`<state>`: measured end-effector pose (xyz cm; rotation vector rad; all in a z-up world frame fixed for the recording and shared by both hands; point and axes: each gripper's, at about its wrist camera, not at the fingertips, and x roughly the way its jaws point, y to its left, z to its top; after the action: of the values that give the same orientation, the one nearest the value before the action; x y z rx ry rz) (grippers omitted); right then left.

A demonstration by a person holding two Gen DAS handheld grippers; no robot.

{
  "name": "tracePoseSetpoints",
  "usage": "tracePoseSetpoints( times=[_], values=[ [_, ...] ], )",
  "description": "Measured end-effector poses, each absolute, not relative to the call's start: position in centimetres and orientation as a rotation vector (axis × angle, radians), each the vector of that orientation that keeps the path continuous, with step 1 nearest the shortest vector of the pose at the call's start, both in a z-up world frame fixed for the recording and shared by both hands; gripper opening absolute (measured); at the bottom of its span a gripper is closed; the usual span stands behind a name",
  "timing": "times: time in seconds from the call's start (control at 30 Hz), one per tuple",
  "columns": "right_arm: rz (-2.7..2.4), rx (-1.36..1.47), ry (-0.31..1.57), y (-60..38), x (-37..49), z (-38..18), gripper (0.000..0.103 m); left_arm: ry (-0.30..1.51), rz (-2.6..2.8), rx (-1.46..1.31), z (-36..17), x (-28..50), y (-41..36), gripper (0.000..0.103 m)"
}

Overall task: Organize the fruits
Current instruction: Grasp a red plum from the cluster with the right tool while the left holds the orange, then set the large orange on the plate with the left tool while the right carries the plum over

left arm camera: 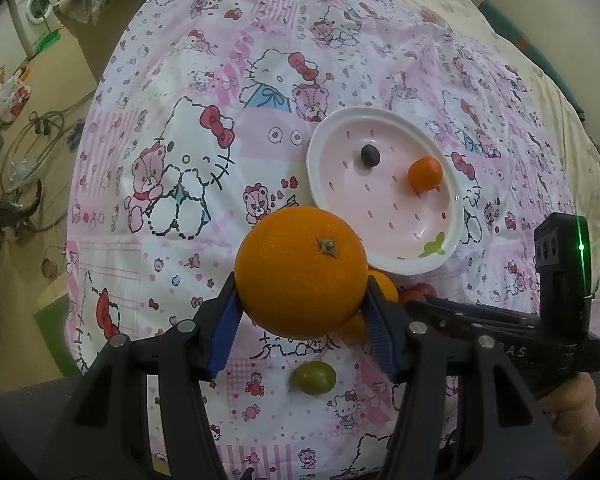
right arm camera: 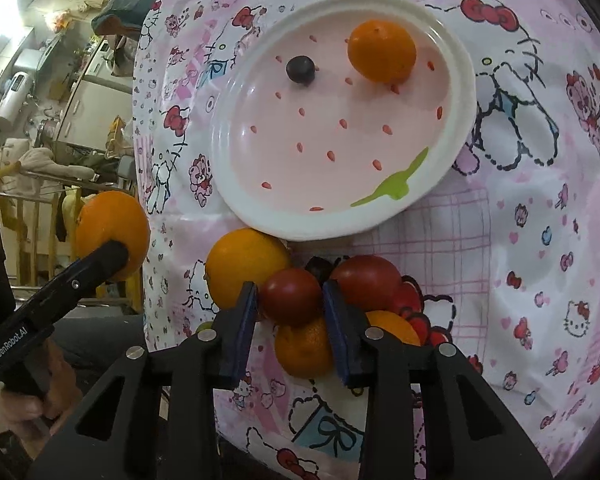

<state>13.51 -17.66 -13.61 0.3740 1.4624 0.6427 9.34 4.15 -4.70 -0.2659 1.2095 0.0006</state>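
My left fingers [left arm camera: 302, 312] pinch the big orange [left arm camera: 300, 272]; my right fingers [right arm camera: 290, 312] pinch a small red tomato [right arm camera: 290, 296]. The plate [right arm camera: 252, 216] lies just above both, toward frame top.

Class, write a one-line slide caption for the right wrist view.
Right gripper shut on a small red fruit beside the pink plate, which holds an orange and a dark grape.

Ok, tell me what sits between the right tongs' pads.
A small red fruit is clamped between the right tongs, shown in the right wrist view, with other fruits crowded around it.
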Motion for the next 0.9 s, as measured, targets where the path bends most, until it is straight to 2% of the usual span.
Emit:
tracePoseSetpoints(
  times=[0.2, 0.43, 0.67, 0.9],
  values=[
    [0.657, 0.375, 1.446, -18.0, 13.4, -13.3, 0.034, 1.205, 0.005, -0.265, -4.7, 9.3, 4.2, 0.054],
    [0.658, 0.492, 1.360, -21.7, 13.4, -10.4, 0.034, 1.196, -0.004, -0.253, -4.5, 9.9, 4.4, 0.054],
    [0.623, 0.518, 1.219, -25.3, 15.1, -6.3, 0.034, 1.184, -0.046, -0.203, -4.2, 12.3, 3.0, 0.054],
    [0.594, 0.509, 1.160, -26.0, 19.1, -5.0, 0.034, 1.198, -0.139, -0.148, -6.2, 16.6, 0.0, 0.054]
  ],
)
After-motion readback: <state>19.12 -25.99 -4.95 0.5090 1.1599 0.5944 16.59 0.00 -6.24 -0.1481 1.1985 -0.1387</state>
